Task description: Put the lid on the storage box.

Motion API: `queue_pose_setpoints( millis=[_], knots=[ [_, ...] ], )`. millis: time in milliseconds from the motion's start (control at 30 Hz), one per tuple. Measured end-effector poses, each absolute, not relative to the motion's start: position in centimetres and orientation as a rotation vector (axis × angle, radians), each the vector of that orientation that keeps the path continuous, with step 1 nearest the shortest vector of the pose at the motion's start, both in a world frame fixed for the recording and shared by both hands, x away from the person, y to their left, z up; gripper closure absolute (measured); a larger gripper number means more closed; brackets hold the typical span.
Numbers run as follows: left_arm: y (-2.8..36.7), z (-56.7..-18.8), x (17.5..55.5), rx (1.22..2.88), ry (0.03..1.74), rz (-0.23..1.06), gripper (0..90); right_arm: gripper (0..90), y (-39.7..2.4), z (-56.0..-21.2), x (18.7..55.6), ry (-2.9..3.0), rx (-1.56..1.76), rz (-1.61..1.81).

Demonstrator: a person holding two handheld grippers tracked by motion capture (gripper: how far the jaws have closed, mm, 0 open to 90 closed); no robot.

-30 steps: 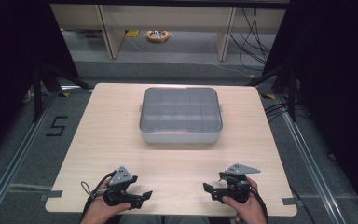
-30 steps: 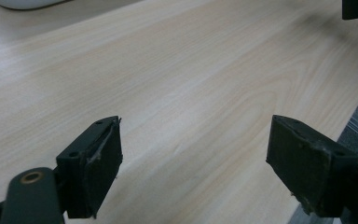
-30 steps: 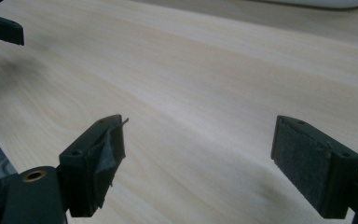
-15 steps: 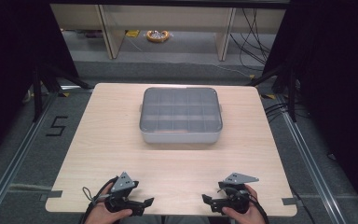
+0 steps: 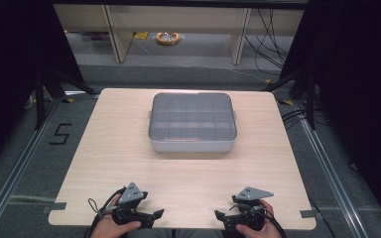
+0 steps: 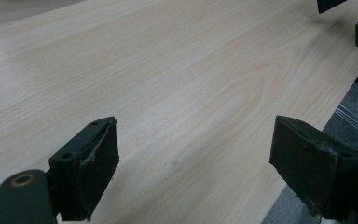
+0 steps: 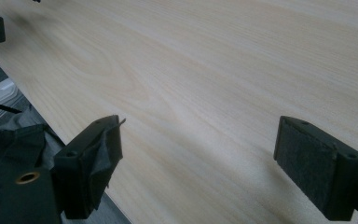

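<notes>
A grey lidded organiser box (image 5: 192,122) with several compartments sits at the middle of the light wooden table (image 5: 119,134), toward its far side. My left gripper (image 5: 155,216) rests at the table's near edge on the left, held by a hand, pointing right toward the other gripper. My right gripper (image 5: 220,216) rests at the near edge on the right, pointing left. Both stand open with only bare table between their jaws, as the left gripper view (image 6: 193,163) and the right gripper view (image 7: 198,161) show. Each is far from the box.
Grey floor surrounds the table, with metal rails (image 5: 327,168) along both sides and a taped "5" (image 5: 60,134) on the left. Shelving legs, cables and a round orange object (image 5: 167,37) lie beyond the far edge.
Both grippers have pulled back toward the person, ending at the table's near edge. The box has not moved.
</notes>
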State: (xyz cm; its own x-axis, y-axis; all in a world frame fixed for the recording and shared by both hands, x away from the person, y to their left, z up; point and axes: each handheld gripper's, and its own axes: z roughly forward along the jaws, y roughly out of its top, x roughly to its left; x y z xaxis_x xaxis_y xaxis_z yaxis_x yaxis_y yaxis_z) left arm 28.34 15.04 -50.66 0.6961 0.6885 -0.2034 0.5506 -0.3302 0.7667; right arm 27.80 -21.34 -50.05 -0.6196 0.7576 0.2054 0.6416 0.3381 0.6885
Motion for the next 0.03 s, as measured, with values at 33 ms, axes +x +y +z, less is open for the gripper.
queue_pose_setpoints(
  millis=[33],
  knots=[
    [15.03,-50.67,28.34,2.018,0.951,0.197,14.9,16.2,-21.35,-50.06,27.81,2.443,1.285,1.15]
  ],
)
